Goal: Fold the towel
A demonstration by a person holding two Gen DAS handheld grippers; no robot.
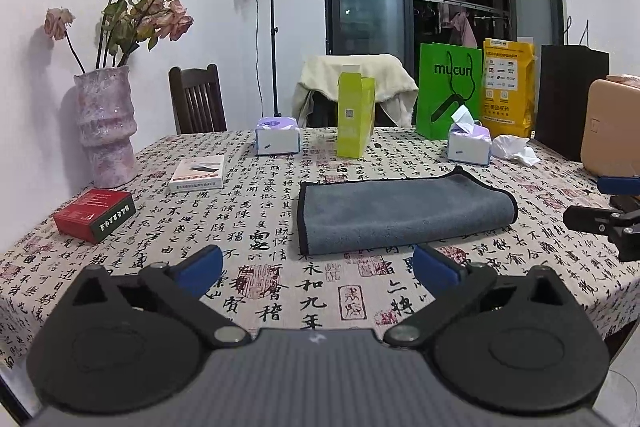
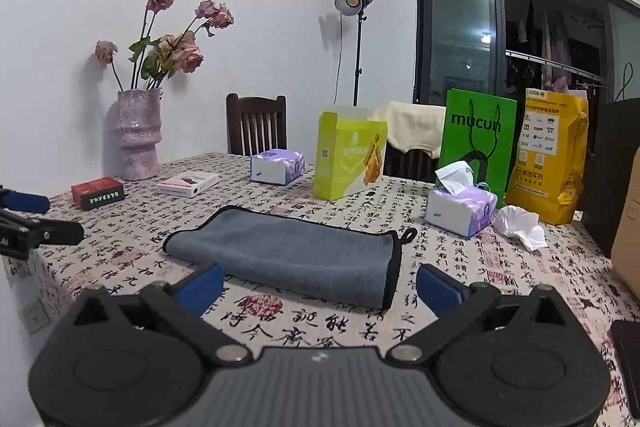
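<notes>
A grey towel [image 1: 400, 215] with black edging lies folded flat on the patterned tablecloth [image 1: 256, 227]; it also shows in the right wrist view [image 2: 288, 251], with its hanging loop at the right end. My left gripper [image 1: 318, 267] is open and empty, held above the table just short of the towel's near edge. My right gripper [image 2: 320, 289] is open and empty, just short of the towel's near edge. The right gripper shows at the right edge of the left wrist view [image 1: 612, 215], and the left gripper at the left edge of the right wrist view [image 2: 28, 219].
A vase of dried roses [image 1: 106, 131], a red box [image 1: 94, 213] and a white box [image 1: 197, 173] stand left. Two tissue packs [image 1: 278, 137] [image 1: 469, 144], a yellow-green carton [image 1: 355, 115], a crumpled tissue [image 1: 516, 149], bags [image 1: 448, 91] and a tan case [image 1: 612, 127] line the back and right.
</notes>
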